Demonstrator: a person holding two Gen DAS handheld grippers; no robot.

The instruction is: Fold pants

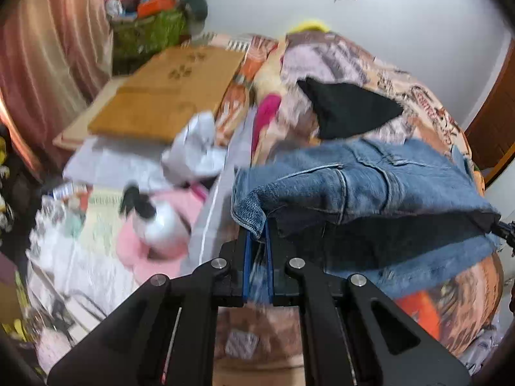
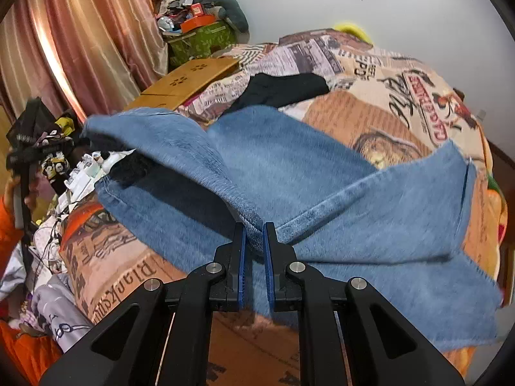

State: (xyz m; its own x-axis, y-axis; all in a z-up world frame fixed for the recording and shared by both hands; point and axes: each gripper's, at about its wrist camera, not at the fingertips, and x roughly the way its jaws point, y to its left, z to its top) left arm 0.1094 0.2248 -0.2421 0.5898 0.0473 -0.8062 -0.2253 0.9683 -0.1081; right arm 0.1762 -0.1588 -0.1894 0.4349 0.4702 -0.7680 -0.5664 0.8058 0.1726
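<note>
While both grippers clamp denim, the blue jeans (image 2: 289,167) hang partly lifted over the bed, the rest spread on the printed blanket (image 2: 402,103). Right gripper (image 2: 255,234) is clenched on a folded edge near the middle of the fabric, one flap rising to the left, another draped right. Left gripper (image 1: 257,234) pinches a hem corner, pocket seams visible beyond it. A black garment (image 2: 283,90) lies on the blanket just behind the jeans. Cardboard box (image 1: 161,96) sits left of the bed, with curtains (image 2: 80,32) and floor clutter beyond; left view is blurred.
</note>
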